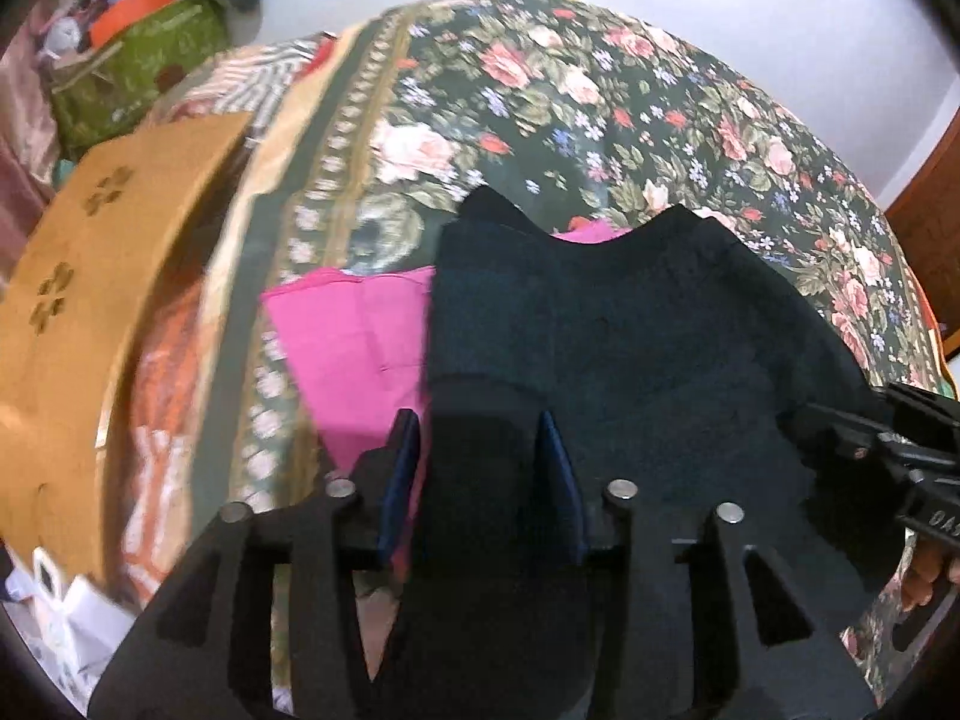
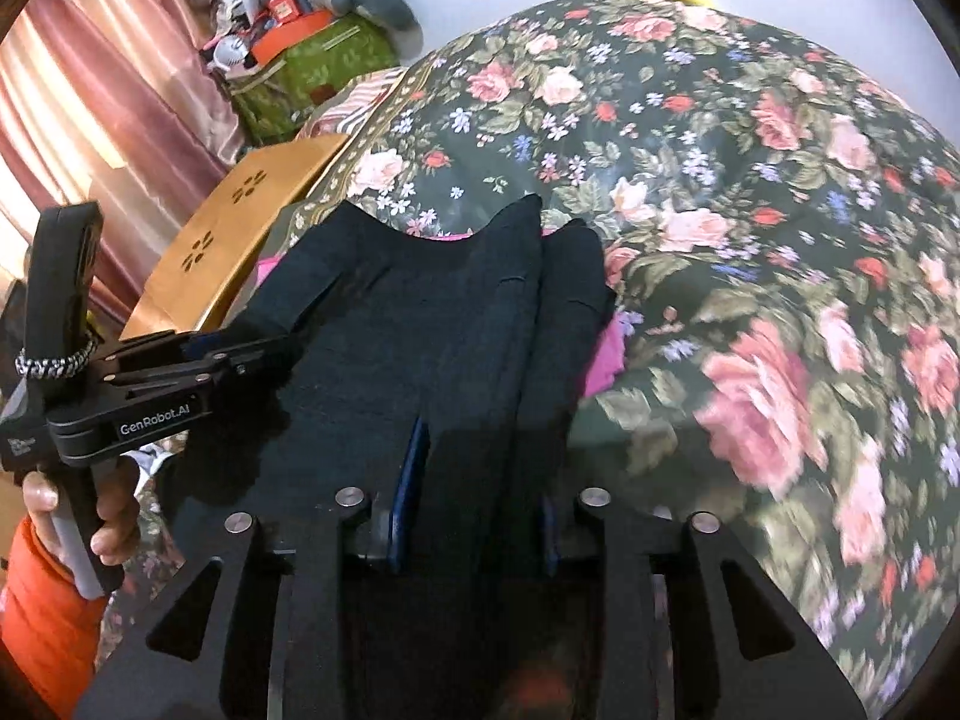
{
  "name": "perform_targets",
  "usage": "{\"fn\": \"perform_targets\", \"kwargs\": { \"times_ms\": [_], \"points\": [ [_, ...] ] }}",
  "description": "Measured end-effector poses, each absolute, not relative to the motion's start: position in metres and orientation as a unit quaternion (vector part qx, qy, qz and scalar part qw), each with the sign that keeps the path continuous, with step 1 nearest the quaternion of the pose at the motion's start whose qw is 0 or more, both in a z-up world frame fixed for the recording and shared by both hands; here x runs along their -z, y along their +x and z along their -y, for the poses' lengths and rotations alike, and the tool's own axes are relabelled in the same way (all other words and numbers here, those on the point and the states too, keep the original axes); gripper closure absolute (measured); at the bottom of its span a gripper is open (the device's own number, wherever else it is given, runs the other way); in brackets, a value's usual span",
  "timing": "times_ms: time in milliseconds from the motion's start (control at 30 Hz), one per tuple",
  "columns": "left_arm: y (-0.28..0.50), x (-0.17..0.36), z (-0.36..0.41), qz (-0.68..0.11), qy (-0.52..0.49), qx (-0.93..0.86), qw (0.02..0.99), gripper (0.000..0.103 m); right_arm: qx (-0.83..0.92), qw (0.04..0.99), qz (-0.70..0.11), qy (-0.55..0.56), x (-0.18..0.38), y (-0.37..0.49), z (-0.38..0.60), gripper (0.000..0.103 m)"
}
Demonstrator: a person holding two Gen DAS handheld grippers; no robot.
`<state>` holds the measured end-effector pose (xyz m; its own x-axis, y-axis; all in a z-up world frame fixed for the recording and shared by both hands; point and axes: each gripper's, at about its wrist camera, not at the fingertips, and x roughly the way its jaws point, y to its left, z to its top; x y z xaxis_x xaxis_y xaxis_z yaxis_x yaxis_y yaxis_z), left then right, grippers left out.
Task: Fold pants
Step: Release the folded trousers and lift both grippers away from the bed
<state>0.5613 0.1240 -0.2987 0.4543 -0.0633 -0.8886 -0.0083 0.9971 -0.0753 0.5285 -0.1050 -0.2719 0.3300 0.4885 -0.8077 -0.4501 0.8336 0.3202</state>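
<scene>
Nearest each camera, the left gripper (image 1: pixel 480 450) and right gripper (image 2: pixel 480 468) each clench a fold of the dark pants (image 1: pixel 630 330). Beyond the pants lies pink cloth (image 1: pixel 360 348), both on the floral bedspread (image 2: pixel 720 180); left of the pants stands a wooden board (image 2: pixel 240 228).

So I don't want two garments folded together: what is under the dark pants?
A pink cloth lies under the dark pants, on the floral bedspread. How far it runs beneath them is covered.
</scene>
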Motion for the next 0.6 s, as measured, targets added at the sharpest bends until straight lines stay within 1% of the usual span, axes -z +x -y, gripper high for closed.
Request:
{"fn": "perform_targets", "kwargs": {
  "times_ms": [133,200,367,433,600],
  "points": [
    [0.538,0.267,-0.124,-0.512,-0.005,-0.010,0.859,0.060,-0.276,0.841,-0.466,0.006,0.243,0.508,0.123,0.073],
    [0.521,0.243,-0.120,-0.496,0.014,-0.017,0.868,0.060,-0.278,0.854,-0.439,0.016,0.218,0.489,0.137,0.073],
    [0.456,0.161,-0.102,-0.418,0.029,-0.001,0.908,0.060,-0.306,0.877,-0.368,0.042,0.151,0.436,0.163,0.073],
    [0.422,0.125,-0.091,-0.382,0.029,0.007,0.924,0.060,-0.320,0.888,-0.327,0.042,0.117,0.403,0.172,0.073],
    [0.334,0.052,-0.067,-0.294,0.032,0.017,0.955,0.060,-0.329,0.914,-0.234,0.036,0.055,0.323,0.188,0.073]
  ]
}}
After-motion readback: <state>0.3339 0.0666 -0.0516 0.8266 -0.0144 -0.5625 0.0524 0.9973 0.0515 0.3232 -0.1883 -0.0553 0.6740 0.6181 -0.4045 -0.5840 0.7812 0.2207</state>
